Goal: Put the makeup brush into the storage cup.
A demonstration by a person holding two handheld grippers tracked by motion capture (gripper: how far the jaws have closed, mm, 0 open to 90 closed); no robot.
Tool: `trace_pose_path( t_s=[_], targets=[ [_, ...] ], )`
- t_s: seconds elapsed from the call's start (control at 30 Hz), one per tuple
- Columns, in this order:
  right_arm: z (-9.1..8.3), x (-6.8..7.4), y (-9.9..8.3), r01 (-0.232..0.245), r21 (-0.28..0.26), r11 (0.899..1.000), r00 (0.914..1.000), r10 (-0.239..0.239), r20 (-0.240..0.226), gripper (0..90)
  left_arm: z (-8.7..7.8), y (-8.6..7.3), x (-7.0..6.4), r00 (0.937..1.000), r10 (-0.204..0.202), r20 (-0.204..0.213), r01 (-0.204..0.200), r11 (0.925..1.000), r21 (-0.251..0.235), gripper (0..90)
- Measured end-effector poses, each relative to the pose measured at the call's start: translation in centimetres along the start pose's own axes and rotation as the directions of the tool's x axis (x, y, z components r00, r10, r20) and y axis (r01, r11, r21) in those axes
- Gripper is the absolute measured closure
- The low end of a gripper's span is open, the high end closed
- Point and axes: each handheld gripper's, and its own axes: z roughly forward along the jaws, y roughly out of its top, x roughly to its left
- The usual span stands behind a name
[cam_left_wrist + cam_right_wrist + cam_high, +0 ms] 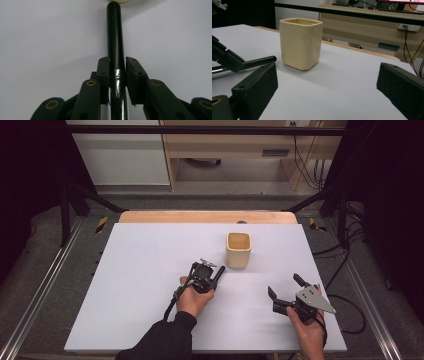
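Observation:
A cream square cup (238, 249) stands upright on the white board (150, 265), seen close in the right gripper view (300, 42). My left gripper (215, 277) is shut on a black pen (219, 271) just left of the cup. In the left gripper view the jaws (117, 68) clamp the pen (114, 32) near a silver band, and its tip nearly touches the cup's base (121, 1). My right gripper (285, 286) hovers open to the right, empty, its fingers (257, 87) spread wide and aimed at the cup. The pen (258, 62) lies low over the board there.
The board rests on a wooden table (207, 216) with metal rails (35, 295) on both sides. Cables (345, 305) trail at the right. A wooden cabinet (235, 150) stands beyond the table's far edge.

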Motion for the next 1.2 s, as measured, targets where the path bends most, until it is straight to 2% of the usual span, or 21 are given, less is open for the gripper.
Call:
trace_pose_path(
  t_s=[0.3, 0.53, 0.7, 0.83, 1.0, 1.2],
  targets=[
    [0.1, 0.3, 0.0, 0.007, 0.005, 1.0, 0.9999, -0.007, -0.007, 3.6, -1.9, 0.2, 1.2, 0.9998, 0.021, -0.006, -0.022, 0.9992, -0.034, 73.6],
    [0.1, 0.3, 0.0, 0.01, 0.007, 1.0, 0.9999, -0.01, -0.008, 3.6, -3.0, 0.6, 1.5, 0.9994, 0.033, -0.007, -0.033, 0.998, -0.053, 73.7],
    [0.1, 0.4, 0.0, 0.014, 0.006, 1.0, 0.9999, -0.013, -0.011, 3.5, -3.6, 0.9, 1.4, 0.9978, 0.067, -0.005, -0.067, 0.9964, -0.052, 73.7],
    [0.2, 0.5, 0.0, 0.016, 0.007, 1.0, 0.9997, -0.016, -0.017, 3.5, -4.2, 1.1, 1.5, 0.9936, 0.113, -0.004, -0.113, 0.9924, -0.047, 73.7],
    [0.3, 1.0, 0.1, 0.034, 0.01, 0.999, 0.9989, -0.033, -0.034, 3.5, -5.1, 1.1, 2.1, 0.9903, 0.139, 0.002, -0.139, 0.9896, -0.037, 73.7],
    [0.6, 2.6, 0.6, 0.11, 0.017, 0.994, 0.9923, -0.109, -0.059, 3.5, -6.5, 1.2, 2.9, 0.9815, 0.191, 0.013, -0.19, 0.9813, -0.027, 73.7]
  ],
)
